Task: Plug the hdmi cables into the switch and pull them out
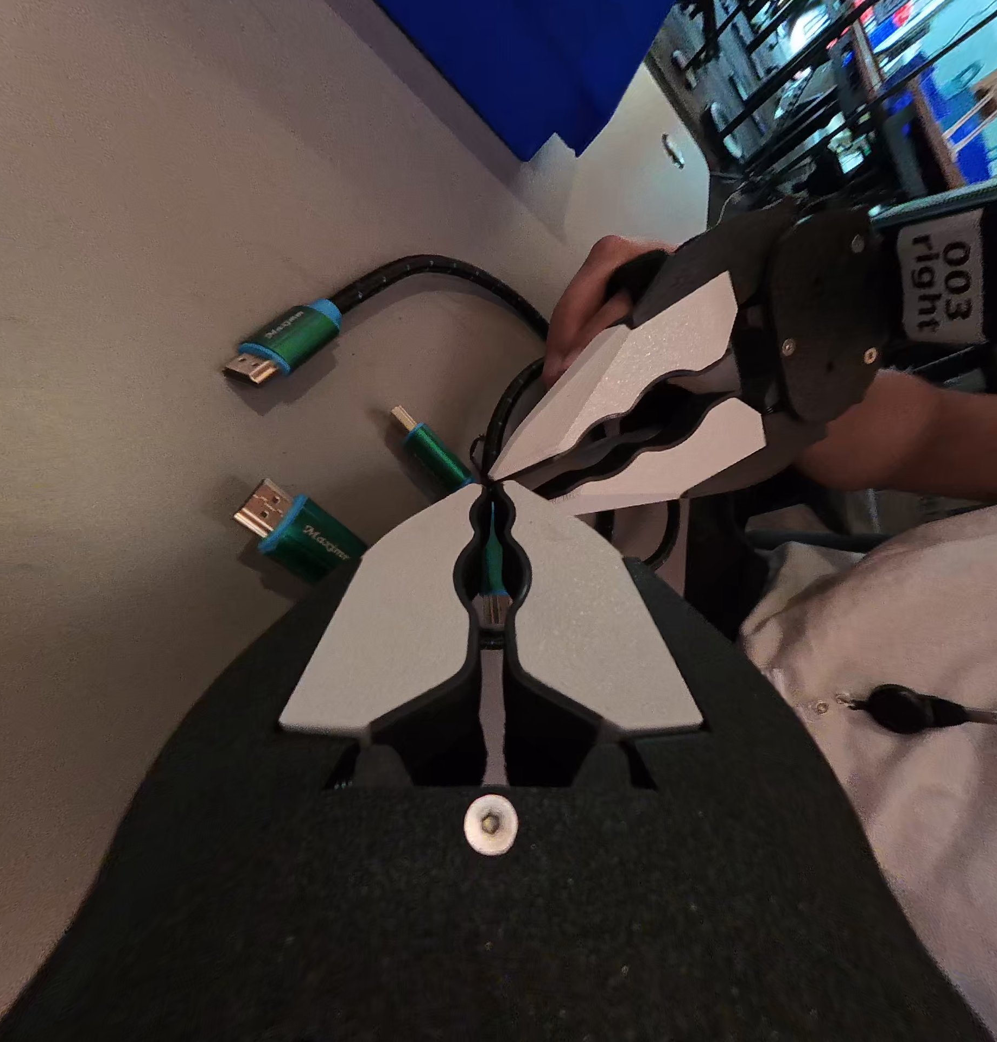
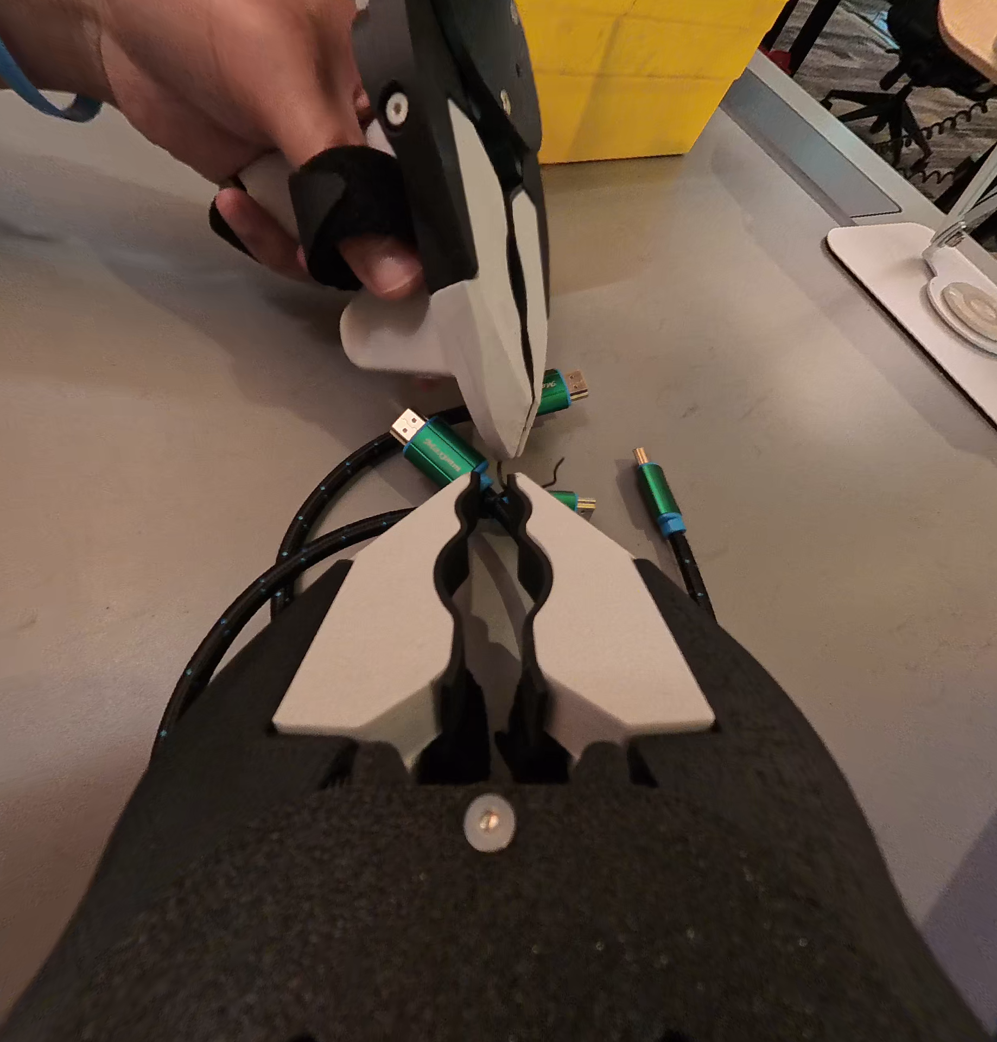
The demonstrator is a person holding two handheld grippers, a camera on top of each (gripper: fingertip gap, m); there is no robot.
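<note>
Both grippers meet over a thin black tie

Left gripper [image 1: 489, 496] jaws pressed together; right gripper [image 2: 499, 479] jaws pinching the black tie [image 2: 549, 473] beside green HDMI plugs [image 2: 442, 451] just ahead on the worktop [image 2: 766, 394]; it may slip. No switch visible.

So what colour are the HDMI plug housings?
Metallic green with blue collars, clearest on the plug in the left wrist view.

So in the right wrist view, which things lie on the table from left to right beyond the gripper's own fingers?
Black cable loops → green plug → left gripper → small green plug → white stand base.
</note>
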